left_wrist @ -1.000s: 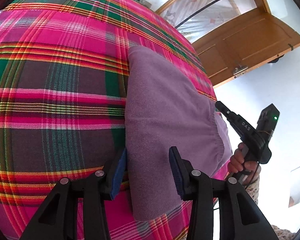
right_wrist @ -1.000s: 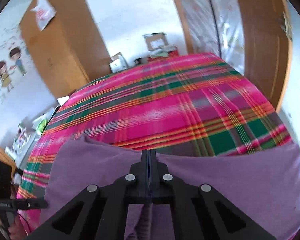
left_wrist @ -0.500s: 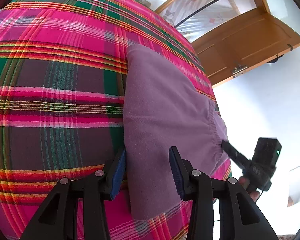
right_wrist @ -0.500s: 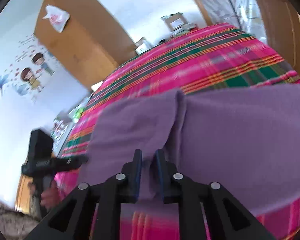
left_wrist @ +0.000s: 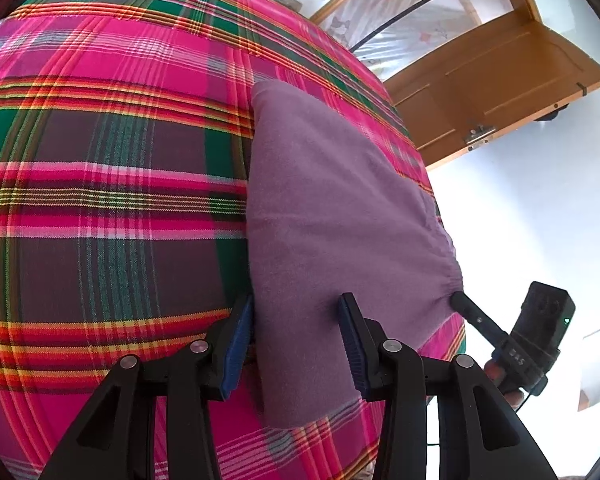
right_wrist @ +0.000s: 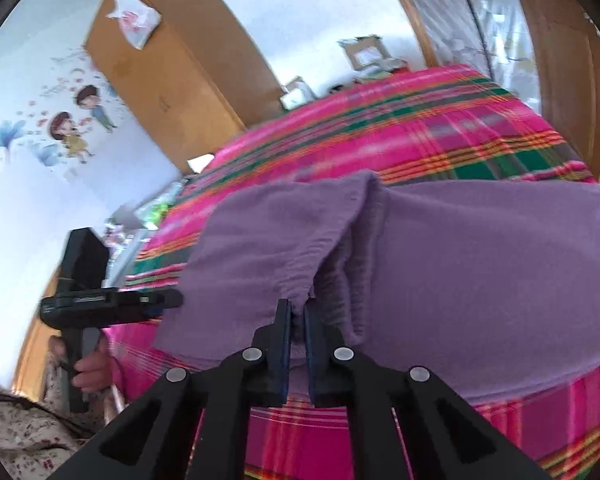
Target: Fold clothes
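— Lying on the pink, green and orange plaid bedspread (left_wrist: 100,208), near its edge, a purple garment (left_wrist: 340,216) is seen; how is it being handled?

— Its gathered elastic edge is pinched by the right gripper (right_wrist: 297,320). A small bunch of purple cloth is caught between the two pads, whose jaws have just been closing and are now pressed nearly together on the fabric. In the left wrist view the same gripper (left_wrist: 458,300) is seen meeting the puckered corner of the garment at the bedspread's edge, held by a hand (left_wrist: 500,376) low at the right.

— And the left gripper (left_wrist: 296,340)?

— It is held spread, roughly halfway. The near end of the garment lies between its blue-padded fingers (left_wrist: 236,344), but no pinch is made; the cloth is not squeezed by the pads. From the right wrist view it (right_wrist: 168,300) is seen at the left, just beside the garment's left edge, with a hand (right_wrist: 88,364) wrapped round the handle and a floral sleeve (right_wrist: 24,420) below.

— What is seen around the bed?

— A wooden wardrobe (right_wrist: 172,64) with a plastic bag (right_wrist: 134,20) on top, cartoon wall stickers (right_wrist: 72,120), cardboard boxes (right_wrist: 366,54) beyond the far side, and an open wooden door (left_wrist: 496,88)
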Motion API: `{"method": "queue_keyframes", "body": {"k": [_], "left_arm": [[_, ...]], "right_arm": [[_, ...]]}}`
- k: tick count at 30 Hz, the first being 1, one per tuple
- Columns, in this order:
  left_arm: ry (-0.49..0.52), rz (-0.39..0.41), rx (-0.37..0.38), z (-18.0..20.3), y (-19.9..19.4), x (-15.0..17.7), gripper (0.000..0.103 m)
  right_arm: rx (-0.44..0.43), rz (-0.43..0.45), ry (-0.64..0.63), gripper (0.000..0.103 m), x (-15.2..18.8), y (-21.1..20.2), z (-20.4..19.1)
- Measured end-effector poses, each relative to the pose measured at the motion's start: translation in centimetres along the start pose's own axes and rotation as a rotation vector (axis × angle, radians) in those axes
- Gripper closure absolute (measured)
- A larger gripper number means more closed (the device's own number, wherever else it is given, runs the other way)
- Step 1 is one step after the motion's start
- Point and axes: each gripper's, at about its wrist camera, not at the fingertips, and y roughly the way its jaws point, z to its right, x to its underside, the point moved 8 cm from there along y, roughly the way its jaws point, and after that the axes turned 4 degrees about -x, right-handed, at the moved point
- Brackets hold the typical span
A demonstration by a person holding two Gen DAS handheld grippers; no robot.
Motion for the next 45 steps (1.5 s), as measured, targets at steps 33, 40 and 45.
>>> {"method": "queue_keyframes", "body": {"k": [33,40,45], "left_arm": [[0.037,-0.003,0.011,-1.5,-2.2,-0.6,0.057],[0.017,-0.022,-0.010,-2.8,-1.7,-3.0,0.055],[0.008,-0.055,0.003,-3.1,-0.7,-5.0,0.055]], "right_arm": [[0.379,0.150,-0.323,0.069,0.6,0.8,-8.4],[0.410,0.169,-0.429,0.064,1.3,1.9,-11.9],[0.242,0.075,-0.449,0.056,3.0,5.4,-15.1]]}}
